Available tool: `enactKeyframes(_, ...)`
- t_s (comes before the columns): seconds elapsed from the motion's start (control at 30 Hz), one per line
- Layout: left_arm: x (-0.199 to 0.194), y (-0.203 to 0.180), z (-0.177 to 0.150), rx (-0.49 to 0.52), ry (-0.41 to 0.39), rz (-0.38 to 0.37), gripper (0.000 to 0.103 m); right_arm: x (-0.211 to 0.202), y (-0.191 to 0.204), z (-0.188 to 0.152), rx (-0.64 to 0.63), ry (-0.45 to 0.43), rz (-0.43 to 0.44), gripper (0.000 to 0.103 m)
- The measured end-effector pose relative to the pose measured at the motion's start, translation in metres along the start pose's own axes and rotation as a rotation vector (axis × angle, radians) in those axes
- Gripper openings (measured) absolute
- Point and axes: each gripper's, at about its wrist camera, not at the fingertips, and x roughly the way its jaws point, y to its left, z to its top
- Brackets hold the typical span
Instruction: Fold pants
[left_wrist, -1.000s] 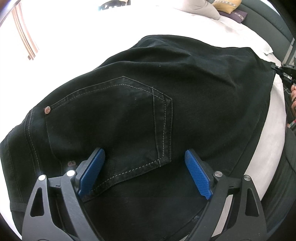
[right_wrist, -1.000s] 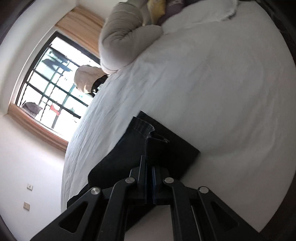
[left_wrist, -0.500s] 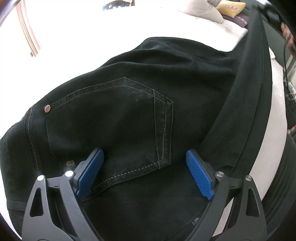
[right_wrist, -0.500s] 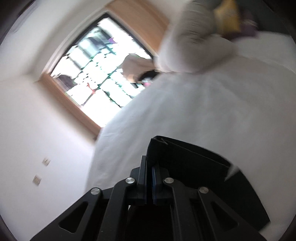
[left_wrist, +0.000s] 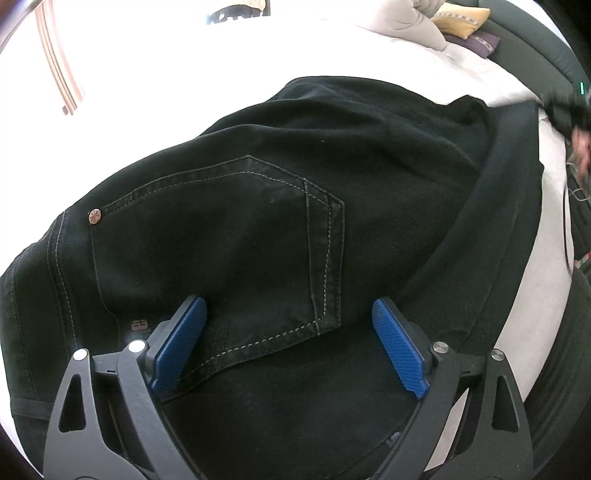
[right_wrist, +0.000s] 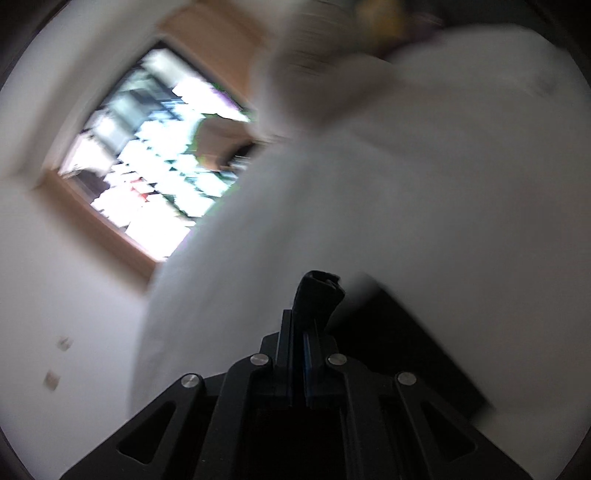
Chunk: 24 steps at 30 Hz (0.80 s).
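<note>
Black pants (left_wrist: 258, 206) lie spread on a white bed (left_wrist: 155, 85), seat side up, with a stitched back pocket (left_wrist: 221, 254) and a small copper rivet (left_wrist: 94, 216) at the pocket's corner. The waist end sits toward the near edge of the bed; the legs run away toward the pillows (left_wrist: 402, 18) at the far end.

The left gripper (left_wrist: 288, 339) hangs over the seat of the pants with its blue fingers (left_wrist: 397, 343) wide apart, one on either side of the pocket's lower corner. Whether the tips touch the cloth cannot be told; nothing is clamped between them.

Along the right side of the pants, a fold of cloth rises off the bed in a long dark band (left_wrist: 509, 177) toward the right edge of the bed, where a blurred hand (left_wrist: 580, 144) shows at the rim of the left wrist view.

In the right wrist view, which is heavily blurred, the right gripper (right_wrist: 299, 332) has its fingers pressed together on a bunched bit of the black pants (right_wrist: 319, 291), the cloth sticking up past the tips. More black cloth (right_wrist: 406, 350) trails to the right below it, over the white bed (right_wrist: 424, 203). A window (right_wrist: 155, 177) with a wooden frame fills the wall behind.
</note>
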Motion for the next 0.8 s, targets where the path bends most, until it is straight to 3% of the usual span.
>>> enactKeyframes(0.17, 0.0, -0.005, 0.0, 0.003, 0.016, 0.014, 0.096, 0.009, -0.064, -0.052, 0.156, 0.045, -0.111, 0.005)
enactKeyframes(0.5, -0.003, -0.006, 0.008, -0.037, 0.021, -0.006, 0.096, -0.005, -0.061, -0.052, 0.117, -0.029, -0.197, 0.005)
enactKeyframes(0.8, -0.008, 0.0, 0.007, -0.042, 0.013, -0.016, 0.096, -0.016, -0.071, -0.077, 0.239, -0.096, -0.279, 0.005)
